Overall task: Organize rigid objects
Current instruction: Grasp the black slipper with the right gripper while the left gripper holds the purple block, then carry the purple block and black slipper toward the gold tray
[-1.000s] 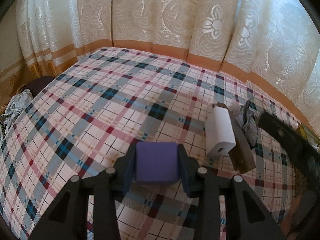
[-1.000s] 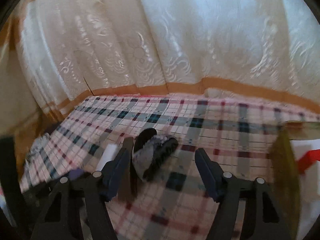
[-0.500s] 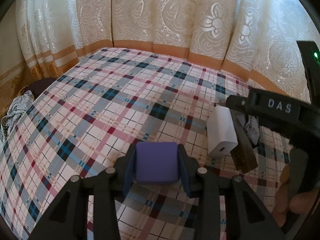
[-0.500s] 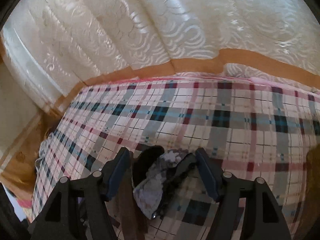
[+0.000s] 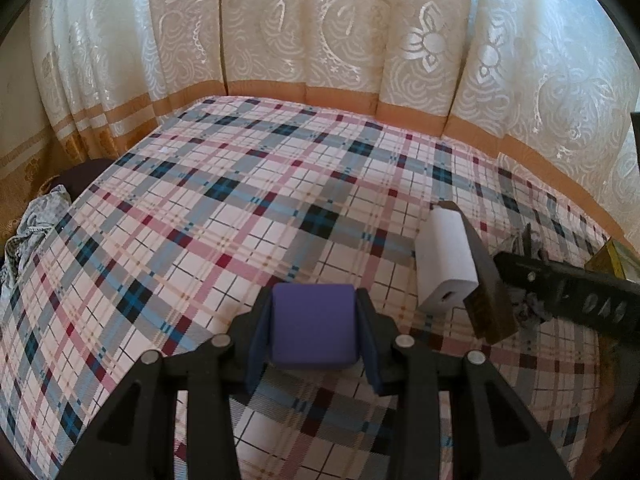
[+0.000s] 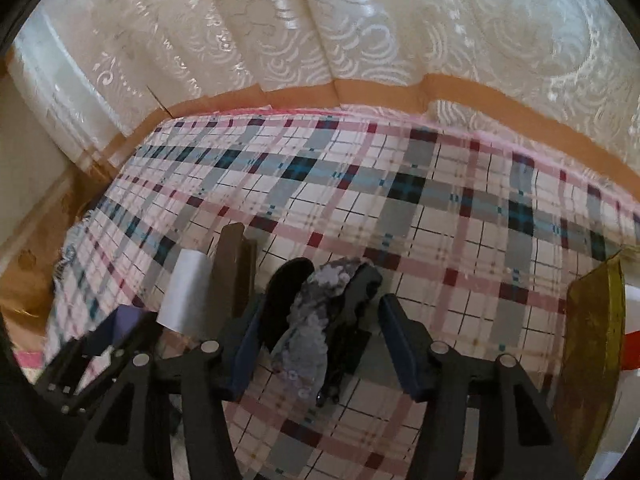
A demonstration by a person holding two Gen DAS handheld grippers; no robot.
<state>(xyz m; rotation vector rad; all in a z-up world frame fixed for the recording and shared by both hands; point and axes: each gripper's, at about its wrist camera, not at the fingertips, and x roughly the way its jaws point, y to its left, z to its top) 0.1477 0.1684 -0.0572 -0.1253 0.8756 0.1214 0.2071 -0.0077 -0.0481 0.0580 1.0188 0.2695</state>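
My left gripper [image 5: 312, 334] is shut on a purple block [image 5: 312, 324] and holds it just above the plaid bedsheet [image 5: 240, 208]. To its right a white charger [image 5: 444, 264] and a brown block [image 5: 490, 284] lie side by side. In the right wrist view, my right gripper [image 6: 320, 350] straddles a sequined grey-and-black hair clip [image 6: 316, 316] lying on the sheet. Its jaws are closing; the left pad is close against the clip and the right pad stands clear of it. The charger [image 6: 186, 292] and the brown block [image 6: 234, 272] lie left of the clip.
Patterned curtains [image 5: 320, 40] hang around the far side of the bed. A yellowish translucent object [image 6: 596, 340] stands at the right, in front of a white box with a red mark. Crumpled cloth [image 5: 28, 224] lies off the bed's left edge.
The right gripper has tilted down over the hair clip, and its jaws have narrowed around it. In the left wrist view it has dropped lower. The left gripper and its block have not moved.
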